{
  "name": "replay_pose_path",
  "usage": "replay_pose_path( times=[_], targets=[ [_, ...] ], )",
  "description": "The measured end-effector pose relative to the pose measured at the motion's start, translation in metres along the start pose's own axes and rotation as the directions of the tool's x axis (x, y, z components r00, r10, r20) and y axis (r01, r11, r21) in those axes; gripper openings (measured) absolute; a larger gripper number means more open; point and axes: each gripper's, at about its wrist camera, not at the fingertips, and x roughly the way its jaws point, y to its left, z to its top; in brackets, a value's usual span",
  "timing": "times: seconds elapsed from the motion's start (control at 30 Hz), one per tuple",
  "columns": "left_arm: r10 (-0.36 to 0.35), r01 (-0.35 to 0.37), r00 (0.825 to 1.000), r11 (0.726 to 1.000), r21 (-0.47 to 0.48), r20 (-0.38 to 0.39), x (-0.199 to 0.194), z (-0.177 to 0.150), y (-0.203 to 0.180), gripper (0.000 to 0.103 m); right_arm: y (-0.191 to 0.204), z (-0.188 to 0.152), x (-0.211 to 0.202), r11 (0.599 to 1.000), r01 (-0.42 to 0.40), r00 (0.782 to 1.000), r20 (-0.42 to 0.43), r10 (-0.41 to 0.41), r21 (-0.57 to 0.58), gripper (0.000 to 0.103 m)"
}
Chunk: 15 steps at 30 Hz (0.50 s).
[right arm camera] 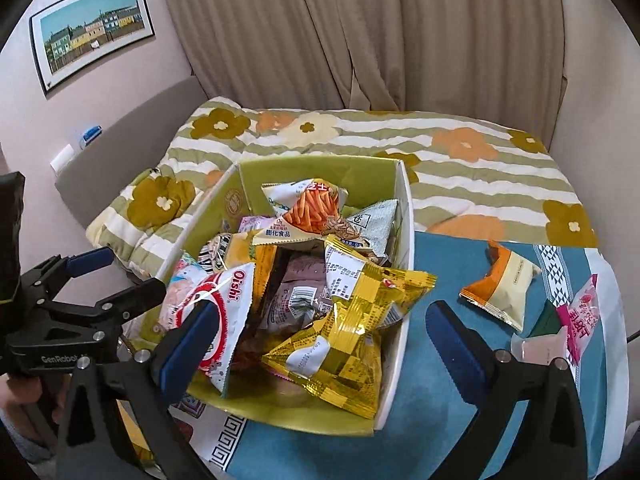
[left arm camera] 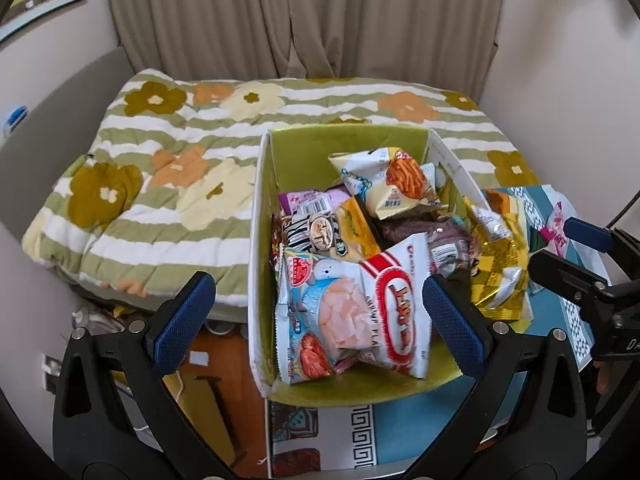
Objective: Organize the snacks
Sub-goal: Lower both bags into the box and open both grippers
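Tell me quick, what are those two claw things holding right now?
Left gripper: open, holding nothing, above the box.
Right gripper: open, holding nothing; the gold bag lies loose in the box.

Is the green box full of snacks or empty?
Full. The green box is heaped with snack bags, and the gold bag spills over its rim.

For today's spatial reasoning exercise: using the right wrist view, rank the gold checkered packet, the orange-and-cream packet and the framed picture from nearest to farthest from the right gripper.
Measured from the right gripper:
1. Gold checkered packet, between its open fingers, at the box's near right corner.
2. Orange-and-cream packet, on the blue cloth, to the right.
3. Framed picture, on the far wall, upper left.
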Motion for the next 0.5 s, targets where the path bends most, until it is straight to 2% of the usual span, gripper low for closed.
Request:
replay_pose_path(
  times=[0.33, 0.5],
  targets=[
    [0.026, -0.024, 0.996, 0.999, -0.023, 0.081, -0.048, 0.001, -0.040, 0.102, -0.023, -0.003, -0.047, 1.000, -0.022, 0.998, 0.053, 0.022, -0.005, 0.103],
    [0.020, -0.017, 0.994, 1.000, -0.027, 0.111, -0.063, -0.002, -0.077, 0.102, -0.047, -0.010, -0.074, 1.000, -0.004, 0.997, 0.078, 0.006, -0.017, 0.103]
  ],
)
